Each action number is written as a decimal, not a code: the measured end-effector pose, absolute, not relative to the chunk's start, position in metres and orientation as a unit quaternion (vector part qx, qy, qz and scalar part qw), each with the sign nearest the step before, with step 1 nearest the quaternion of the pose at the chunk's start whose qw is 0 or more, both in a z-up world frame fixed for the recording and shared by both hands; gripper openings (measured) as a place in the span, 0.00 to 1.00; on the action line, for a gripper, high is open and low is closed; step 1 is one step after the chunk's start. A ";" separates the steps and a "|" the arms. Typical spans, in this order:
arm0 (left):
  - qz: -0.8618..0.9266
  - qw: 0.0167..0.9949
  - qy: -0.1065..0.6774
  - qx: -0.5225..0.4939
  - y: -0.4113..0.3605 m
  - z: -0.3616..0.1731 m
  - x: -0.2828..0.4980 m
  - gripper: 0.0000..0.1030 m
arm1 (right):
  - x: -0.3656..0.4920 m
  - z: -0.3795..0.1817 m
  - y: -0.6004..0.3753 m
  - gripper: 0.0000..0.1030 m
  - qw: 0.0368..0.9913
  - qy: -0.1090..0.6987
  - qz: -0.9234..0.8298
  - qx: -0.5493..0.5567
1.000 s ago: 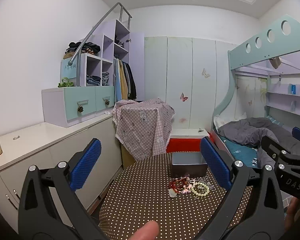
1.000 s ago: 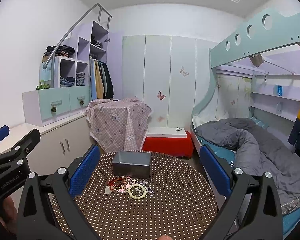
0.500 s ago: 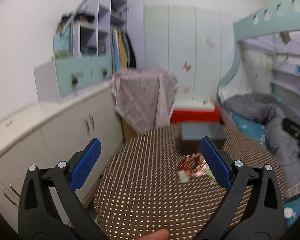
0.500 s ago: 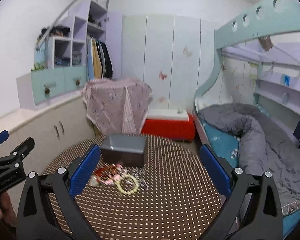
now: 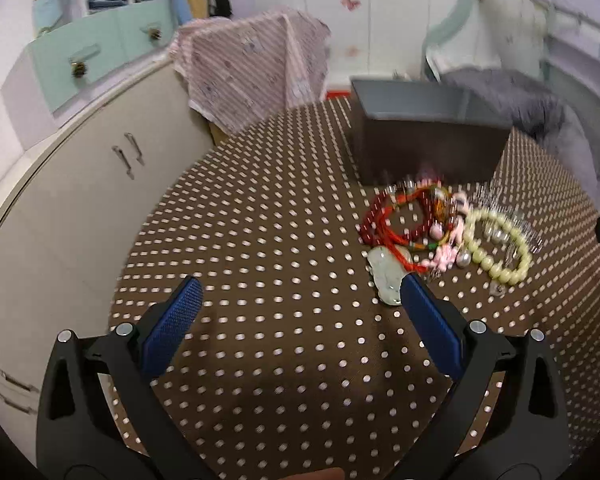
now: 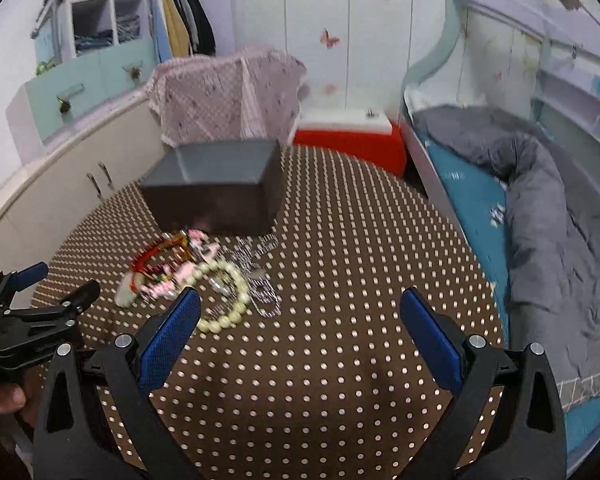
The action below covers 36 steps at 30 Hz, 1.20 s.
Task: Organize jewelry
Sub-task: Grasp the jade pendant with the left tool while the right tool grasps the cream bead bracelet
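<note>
A heap of jewelry lies on the brown dotted tablecloth (image 5: 260, 240): a red bead bracelet (image 5: 384, 216), a pale green bead bracelet (image 5: 500, 248), a jade pendant (image 5: 386, 276), pink pieces and silver chains (image 6: 260, 280). Behind it stands an open dark grey box (image 5: 424, 136), also in the right wrist view (image 6: 216, 192). My left gripper (image 5: 300, 300) is open and empty, just left of and short of the pendant. My right gripper (image 6: 300, 312) is open and empty, to the right of the pale bracelet (image 6: 224, 296).
A cream cabinet (image 5: 72, 184) runs along the left of the round table. A cloth-draped object (image 6: 228, 96) and a red box (image 6: 352, 140) stand behind it. A bunk bed with grey bedding (image 6: 540, 208) is on the right. The left gripper shows in the right wrist view (image 6: 28, 312).
Both grippers have dropped and tilted down toward the table and moved nearer the jewelry heap and box. Both remain open and empty.
</note>
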<state>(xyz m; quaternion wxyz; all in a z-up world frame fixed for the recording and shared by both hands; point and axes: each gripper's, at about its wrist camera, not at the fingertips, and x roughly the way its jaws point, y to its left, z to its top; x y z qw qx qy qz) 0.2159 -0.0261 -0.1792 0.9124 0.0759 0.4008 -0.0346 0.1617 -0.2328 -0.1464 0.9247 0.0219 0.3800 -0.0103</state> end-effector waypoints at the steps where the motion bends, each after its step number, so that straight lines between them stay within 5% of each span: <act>1: -0.041 0.909 0.408 0.078 -0.028 -0.182 0.219 0.94 | 0.164 -0.148 -0.234 0.93 0.922 0.387 -0.014 0.024; 11: -0.109 0.882 0.454 0.064 -0.034 -0.199 0.245 0.90 | 0.165 -0.158 -0.234 0.93 0.901 0.430 -0.040 0.034; 16: -0.144 0.883 0.442 0.072 -0.037 -0.195 0.251 0.70 | 0.166 -0.158 -0.241 0.93 0.899 0.432 -0.052 0.049; 20: -0.162 0.884 0.434 0.068 -0.044 -0.190 0.244 0.30 | 0.170 -0.159 -0.241 0.93 0.898 0.437 -0.038 0.044; 25: -0.156 0.887 0.434 0.042 -0.038 -0.191 0.227 0.27 | 0.181 -0.162 -0.237 0.93 0.897 0.440 0.015 0.028; 29: -0.122 0.891 0.435 0.040 -0.036 -0.189 0.215 0.27 | 0.191 -0.169 -0.237 0.78 0.888 0.452 0.072 0.036; 33: -0.110 0.893 0.435 0.042 -0.036 -0.183 0.202 0.27 | 0.198 -0.178 -0.237 0.45 0.877 0.466 0.103 0.058; 36: -0.112 0.892 0.436 0.038 -0.034 -0.180 0.198 0.27 | 0.198 -0.178 -0.230 0.39 0.872 0.469 0.122 0.070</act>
